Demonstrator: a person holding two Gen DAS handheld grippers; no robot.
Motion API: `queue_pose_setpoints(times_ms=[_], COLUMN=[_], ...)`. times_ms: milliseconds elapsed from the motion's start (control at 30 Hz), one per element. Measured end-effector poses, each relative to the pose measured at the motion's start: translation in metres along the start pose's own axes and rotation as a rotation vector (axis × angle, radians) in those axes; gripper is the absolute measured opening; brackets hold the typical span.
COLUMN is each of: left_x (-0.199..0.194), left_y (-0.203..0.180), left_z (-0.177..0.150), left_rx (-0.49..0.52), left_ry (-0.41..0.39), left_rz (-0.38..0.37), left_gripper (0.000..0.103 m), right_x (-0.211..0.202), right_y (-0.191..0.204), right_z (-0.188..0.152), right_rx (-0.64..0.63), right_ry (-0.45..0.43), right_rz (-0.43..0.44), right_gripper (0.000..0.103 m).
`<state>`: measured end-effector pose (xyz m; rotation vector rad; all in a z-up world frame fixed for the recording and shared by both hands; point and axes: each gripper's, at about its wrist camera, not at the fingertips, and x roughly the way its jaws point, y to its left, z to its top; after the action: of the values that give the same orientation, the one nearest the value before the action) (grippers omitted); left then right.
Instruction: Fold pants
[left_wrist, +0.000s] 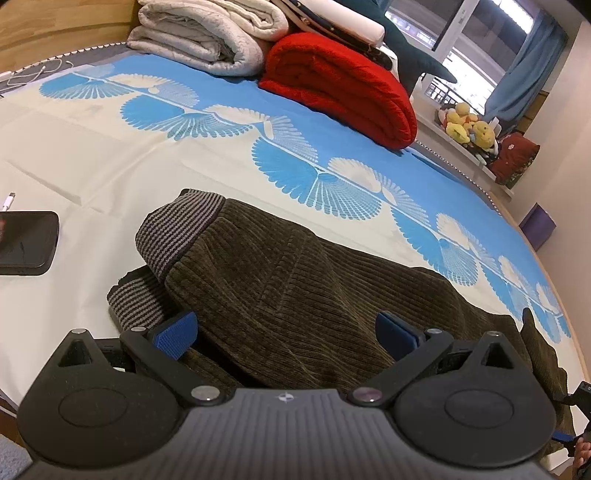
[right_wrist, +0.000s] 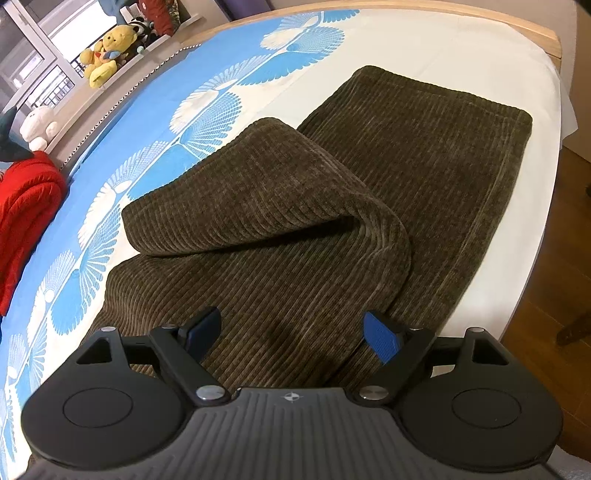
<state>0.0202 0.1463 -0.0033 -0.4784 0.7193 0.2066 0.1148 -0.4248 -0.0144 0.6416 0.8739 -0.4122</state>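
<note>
Dark olive corduroy pants lie on the bed, with the striped ribbed waistband at the left end. My left gripper is open just above the waist part, blue pads on either side of the cloth, holding nothing. In the right wrist view the pant legs stretch away toward the bed's foot, and one leg is folded back in a loose bulging loop. My right gripper is open over the near cloth, empty.
The bed sheet is cream and blue with fan patterns. A black phone lies at the left. A folded white quilt and red blanket sit at the far side. Plush toys line the windowsill. The bed's edge runs at the right.
</note>
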Motion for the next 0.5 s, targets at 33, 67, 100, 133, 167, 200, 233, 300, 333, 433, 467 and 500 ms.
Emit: queue_pose_setpoints(times_ms=[33,67,100,133,167,200,233,300,333,433,467,500], left_x=[0.000,0.000,0.000,0.000,0.000,-0.001,-0.002,-0.004,-0.004,-0.005,-0.005,-0.005], left_y=[0.000,0.000,0.000,0.001,0.002,0.003,0.005,0.010,0.013,0.022,0.024,0.026], left_z=[0.000,0.000,0.001,0.001,0.002,0.003,0.004,0.007,0.009,0.014,0.015,0.016], left_rx=[-0.001,-0.002,-0.002,-0.004,-0.009,-0.015,-0.024,-0.050,-0.063,-0.105,-0.116,-0.127], left_ry=[0.000,0.001,0.001,0.000,-0.003,-0.006,-0.009,-0.020,-0.024,-0.032,-0.031,-0.028], left_rz=[0.001,0.003,0.005,0.007,0.008,0.009,0.010,0.017,0.024,0.057,0.062,0.064], left_gripper=[0.103,0.103,0.103,0.103,0.103,0.103,0.103,0.103,0.103,0.103,0.103,0.103], right_x=[0.000,0.000,0.000,0.000,0.000,0.000,0.000,0.000,0.000,-0.001,-0.001,-0.001], right_y=[0.000,0.000,0.000,0.000,0.001,0.000,0.000,0.000,0.000,-0.001,-0.001,-0.002], right_z=[0.000,0.000,0.000,0.000,0.000,0.000,0.000,0.000,0.000,0.000,0.001,0.001], right_rx=[0.000,0.001,0.000,0.000,-0.001,0.000,0.001,0.003,0.004,0.005,0.005,0.006], right_ry=[0.000,0.000,0.001,0.001,0.000,-0.001,-0.002,-0.002,-0.002,-0.006,-0.007,-0.007], right_rz=[0.000,-0.001,-0.002,-0.002,-0.002,-0.002,-0.002,0.001,0.002,0.004,0.005,0.005], right_gripper=[0.086,0.086,0.086,0.086,0.086,0.086,0.086,0.086,0.086,0.086,0.086,0.086])
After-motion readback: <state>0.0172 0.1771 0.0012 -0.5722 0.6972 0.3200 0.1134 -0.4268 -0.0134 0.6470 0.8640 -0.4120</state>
